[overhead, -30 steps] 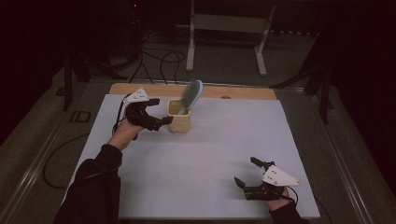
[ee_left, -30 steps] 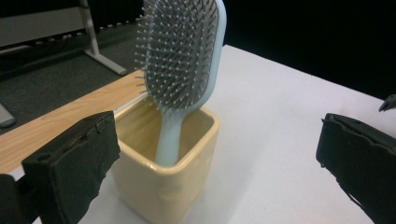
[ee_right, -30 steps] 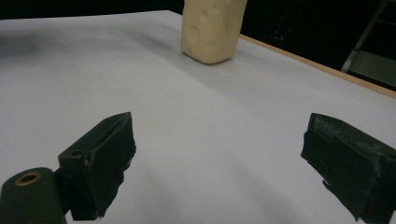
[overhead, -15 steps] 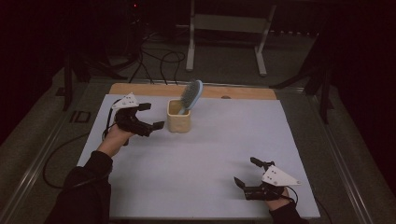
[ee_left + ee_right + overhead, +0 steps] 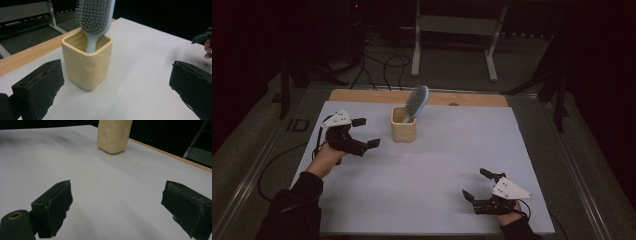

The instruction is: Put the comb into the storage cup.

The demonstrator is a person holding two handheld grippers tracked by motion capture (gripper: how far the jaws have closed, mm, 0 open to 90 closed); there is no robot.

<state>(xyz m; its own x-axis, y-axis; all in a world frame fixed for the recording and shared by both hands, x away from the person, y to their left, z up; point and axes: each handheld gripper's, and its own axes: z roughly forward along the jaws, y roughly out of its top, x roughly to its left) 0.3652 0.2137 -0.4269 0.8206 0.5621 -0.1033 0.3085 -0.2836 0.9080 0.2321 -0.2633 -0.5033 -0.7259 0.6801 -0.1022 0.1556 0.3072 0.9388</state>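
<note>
Left tool (image 5: pixel 366 133) over white table (image 5: pixel 437 175)

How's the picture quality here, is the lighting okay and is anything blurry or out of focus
High view: dim, the room around the table nearly black, the white sheet evenly lit, the cup and hairbrush soft but readable. Left gripper view: the cup and bristles are fairly sharp, the near jaws blurred. Right gripper view: the cup is soft and cut off at the top edge.

The cream holder (image 5: pixel 87 67) in front of my left gripper (image 5: pixel 115 87) looks like matt, slightly dimpled ceramic. The hairbrush (image 5: pixel 96 15) is smooth pale-blue plastic. My jaw pads are rough black rubber; the counter (image 5: pixel 447 165) wears matt white paper over a wooden edge.
</note>
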